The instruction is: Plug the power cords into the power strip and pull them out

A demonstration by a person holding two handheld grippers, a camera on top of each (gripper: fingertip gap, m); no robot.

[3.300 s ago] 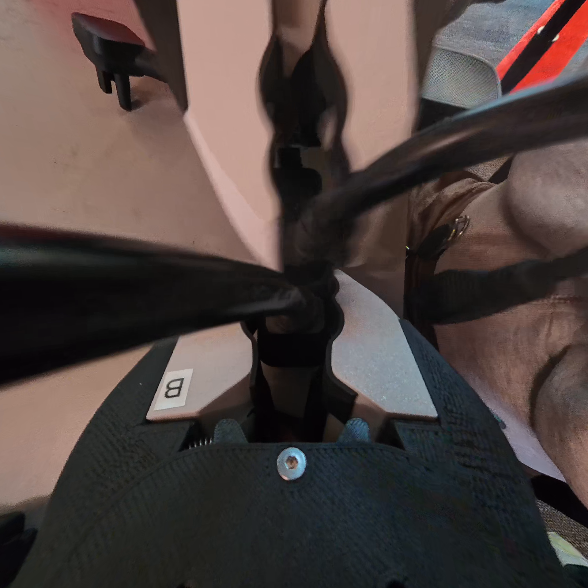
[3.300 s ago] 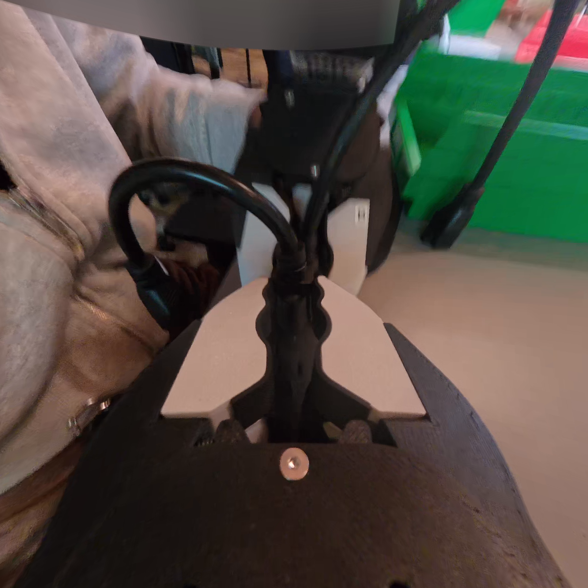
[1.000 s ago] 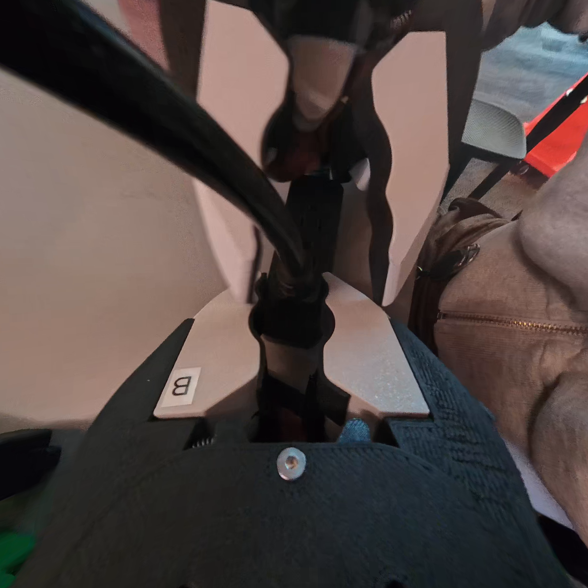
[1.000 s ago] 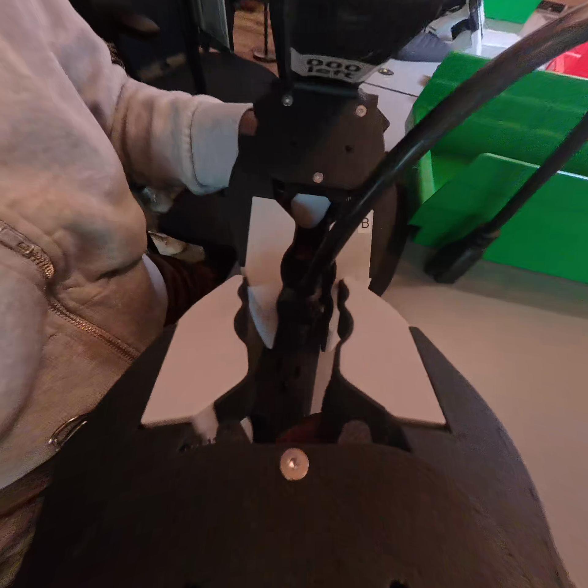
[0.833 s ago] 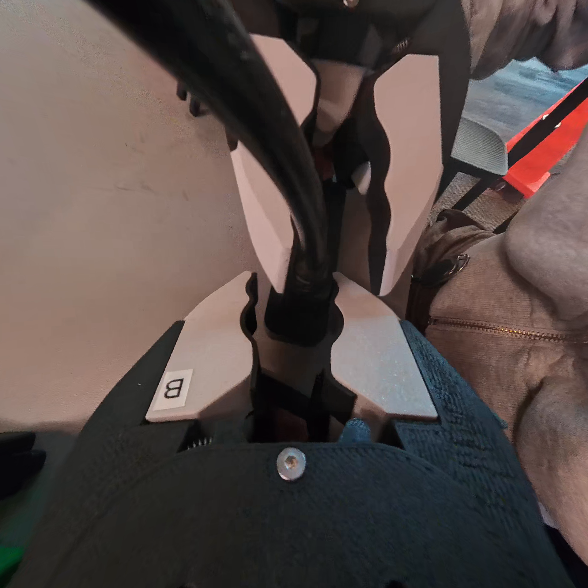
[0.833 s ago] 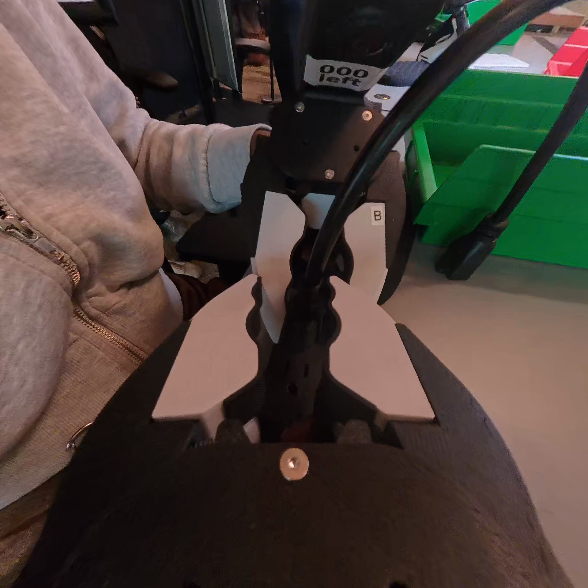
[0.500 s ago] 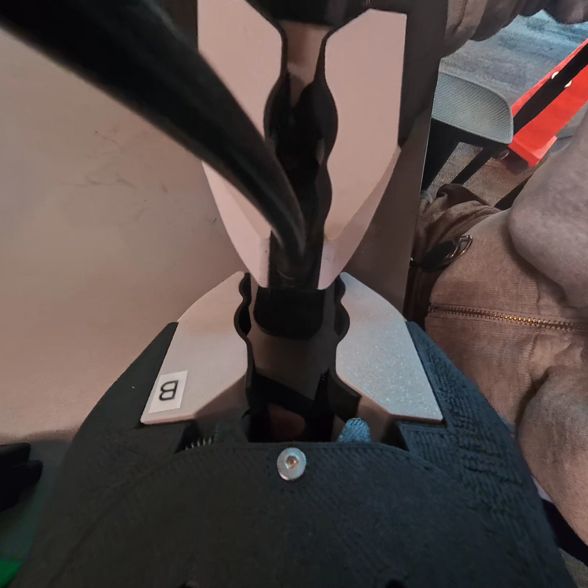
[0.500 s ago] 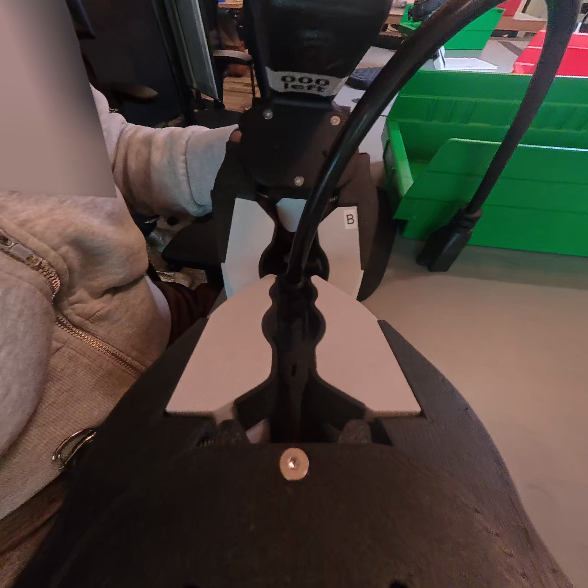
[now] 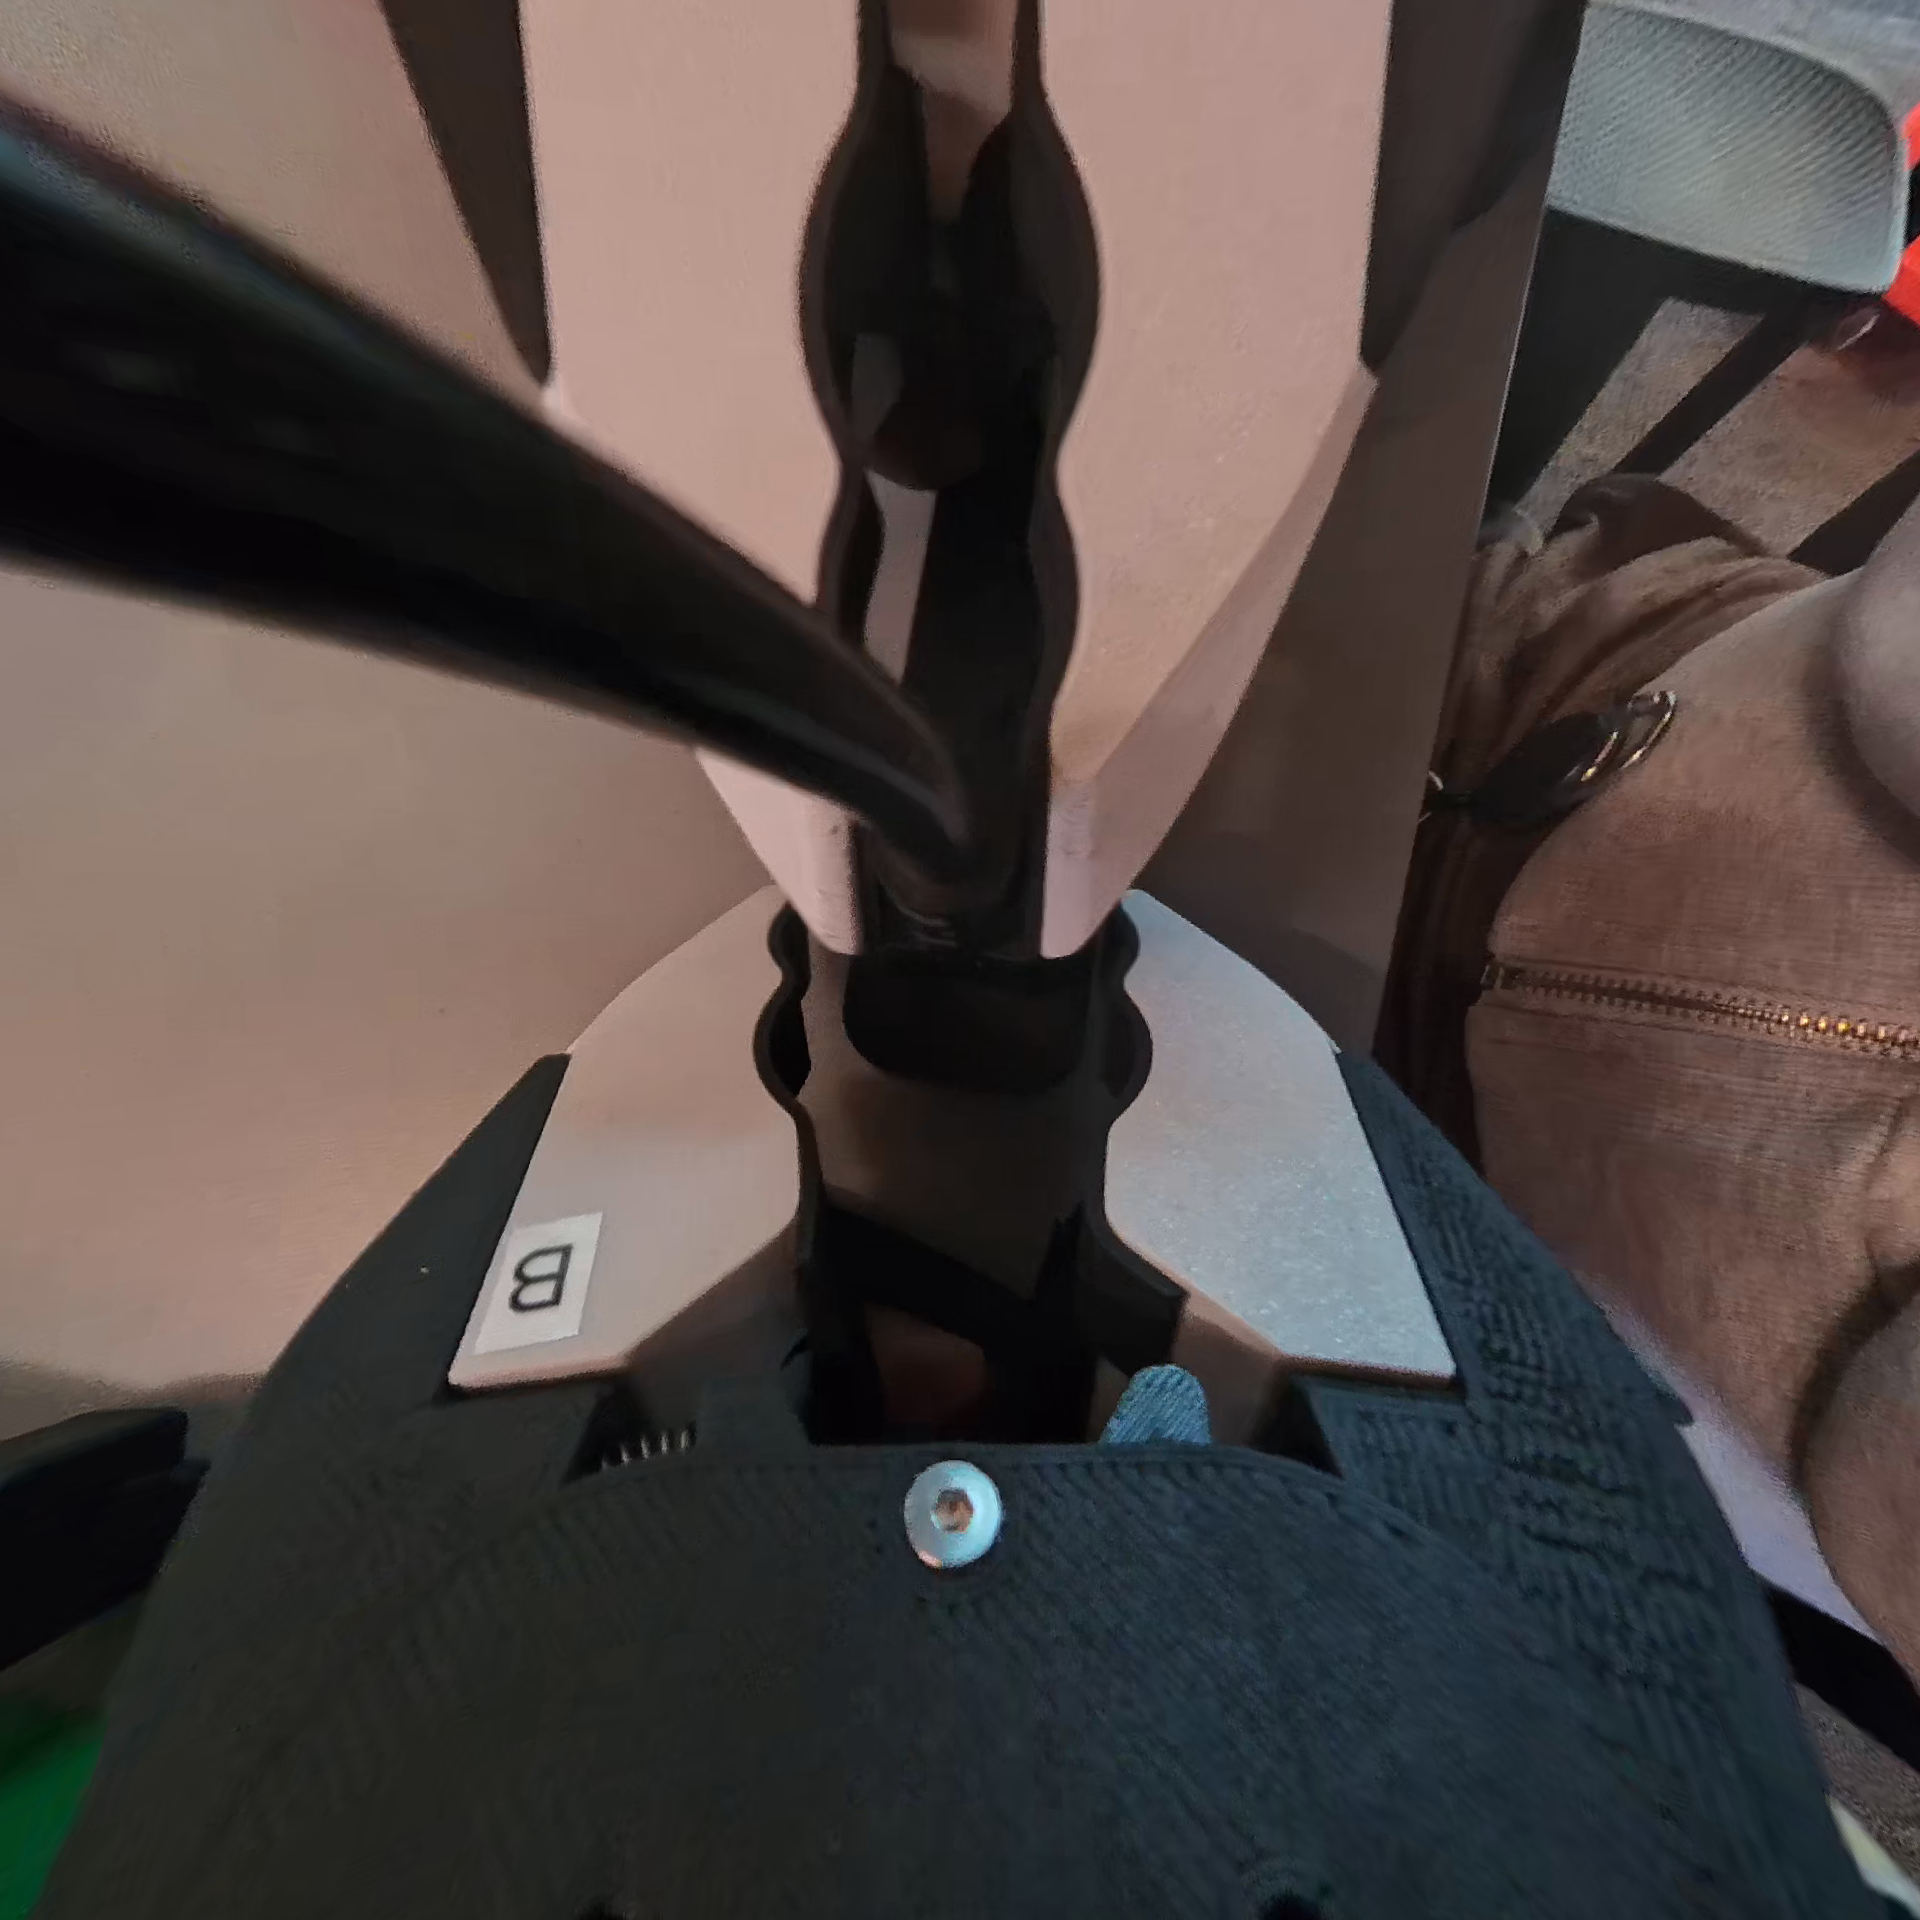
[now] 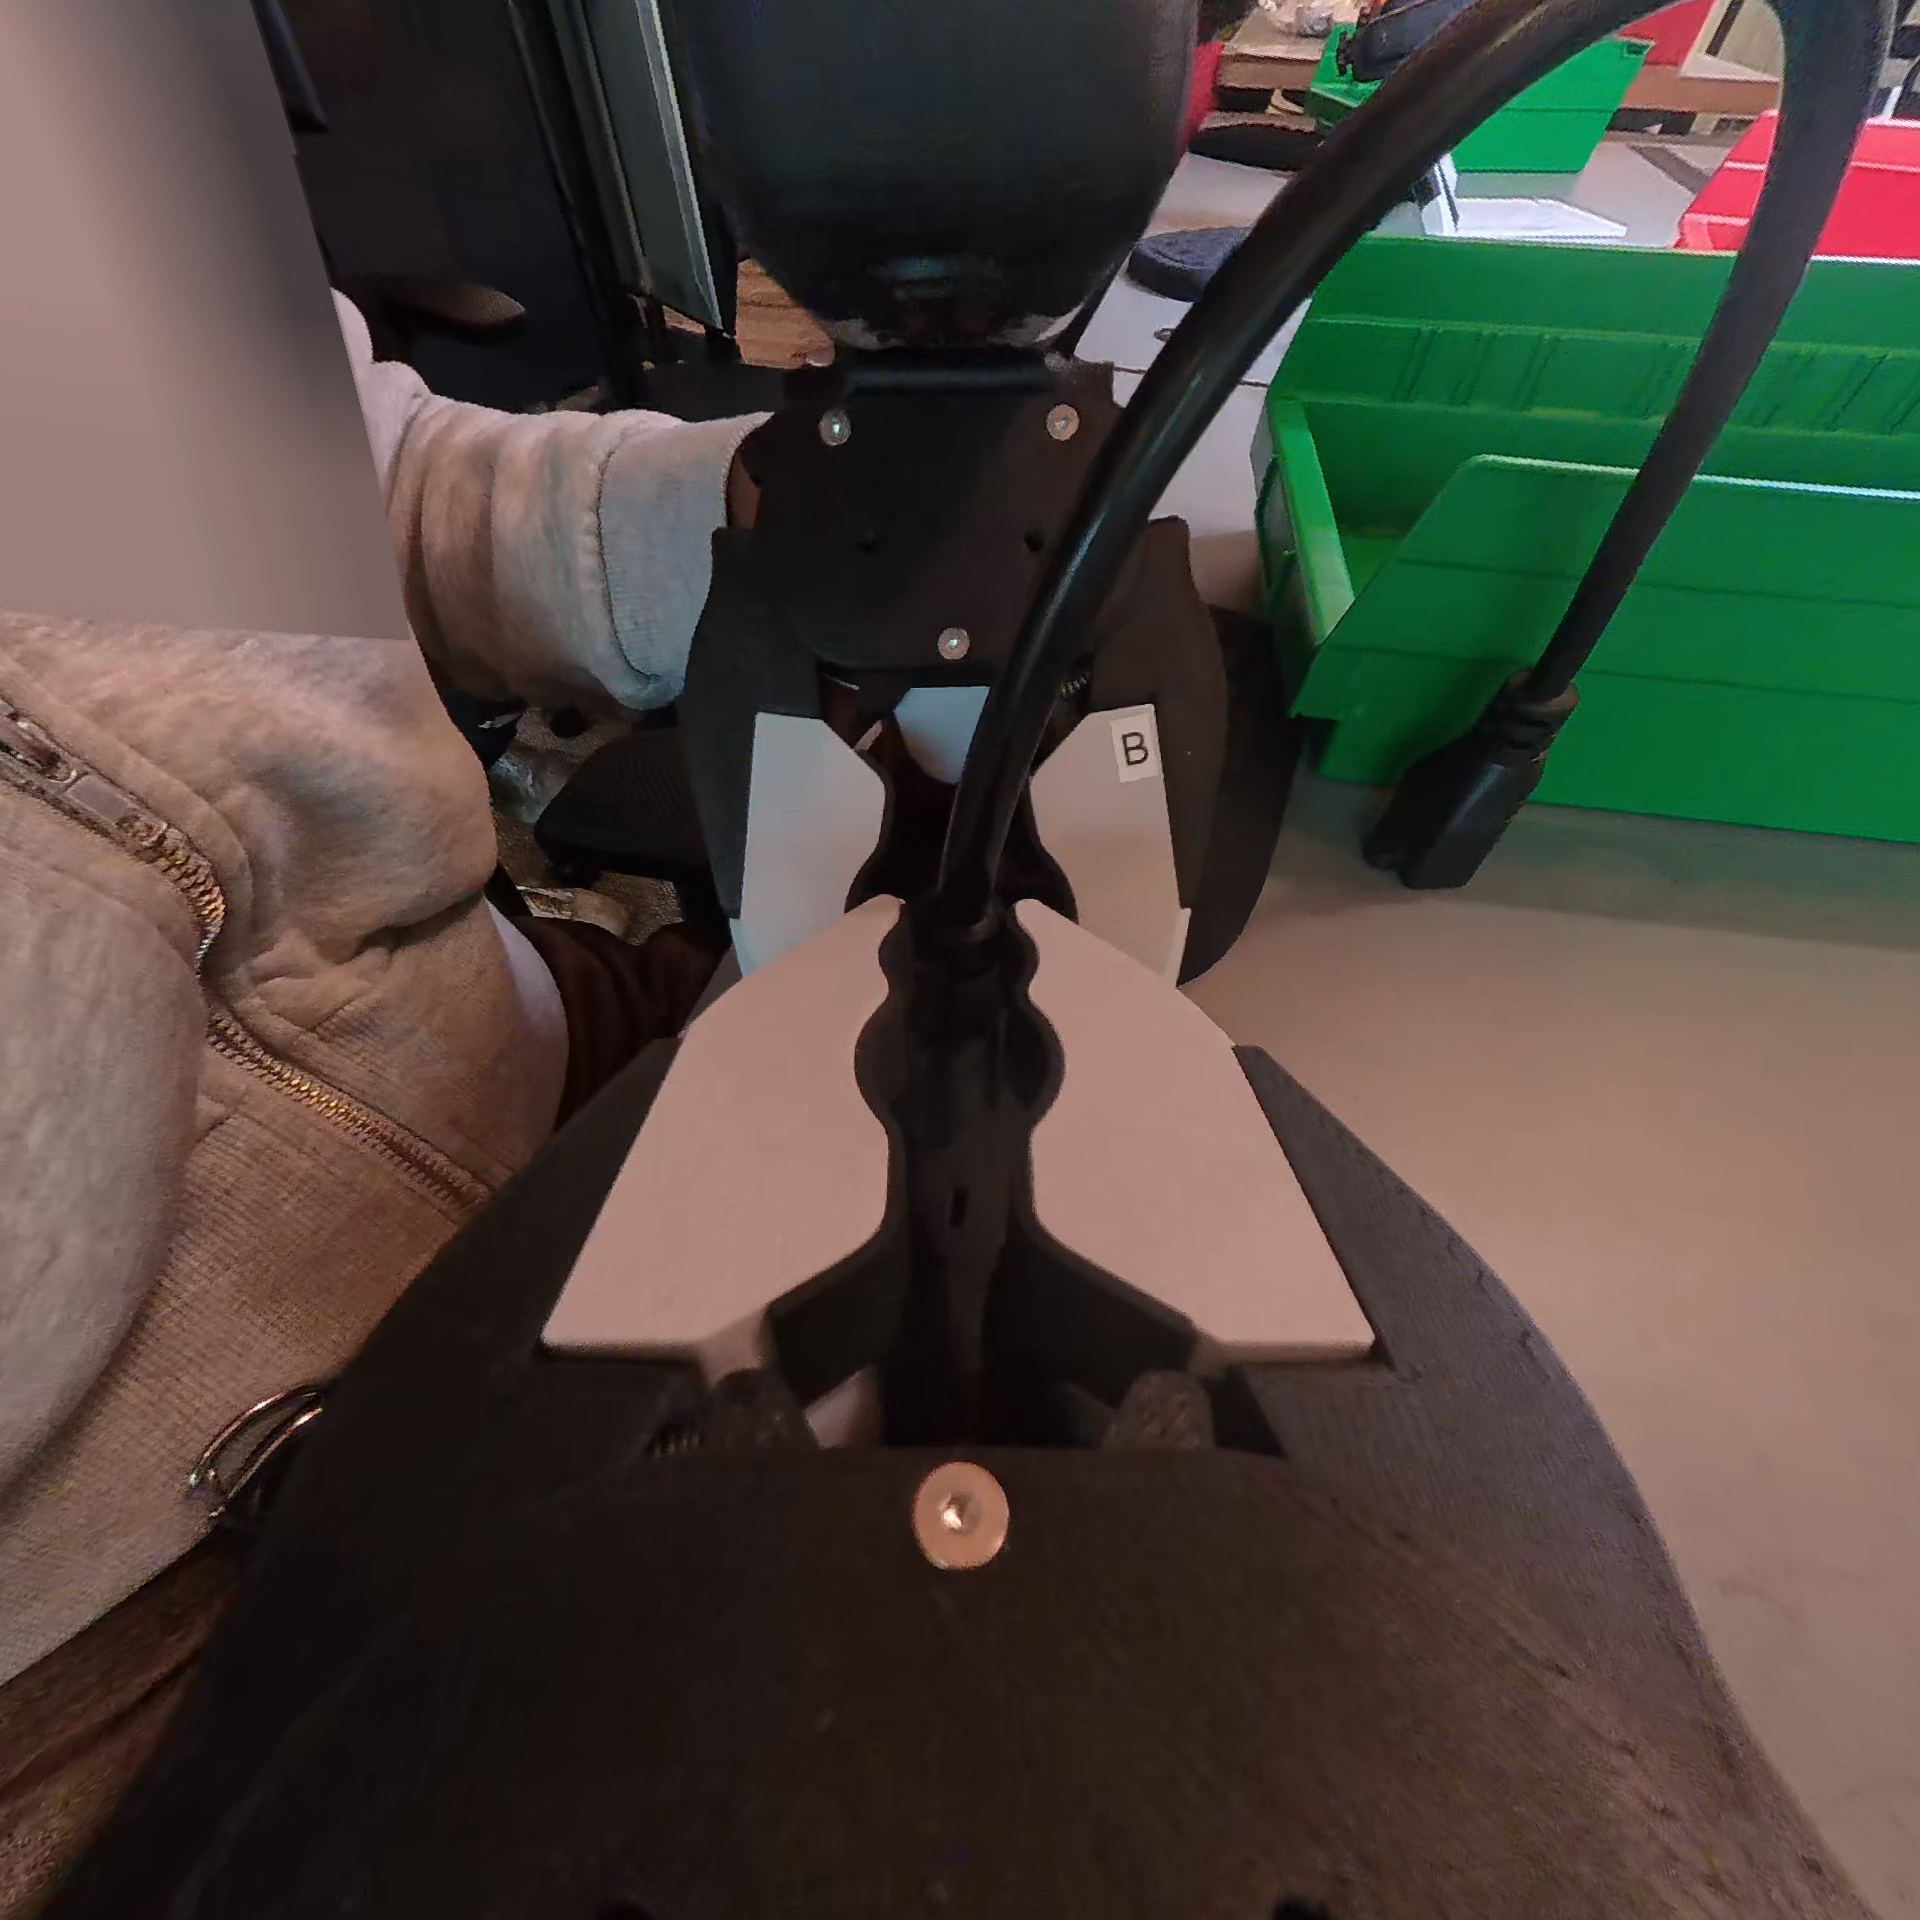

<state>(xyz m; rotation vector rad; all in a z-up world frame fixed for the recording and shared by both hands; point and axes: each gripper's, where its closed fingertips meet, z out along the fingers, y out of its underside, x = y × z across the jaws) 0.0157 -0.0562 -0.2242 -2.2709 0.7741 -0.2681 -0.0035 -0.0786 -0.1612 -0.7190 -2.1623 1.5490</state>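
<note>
Right gripper pinched on the black plug, cord arcing to 1 o'clock. Left gripper, tip-to-tip at 12, spread around the plug's other end. Looks like handover or regrasp. Power strip not visible; locate it next.
</note>
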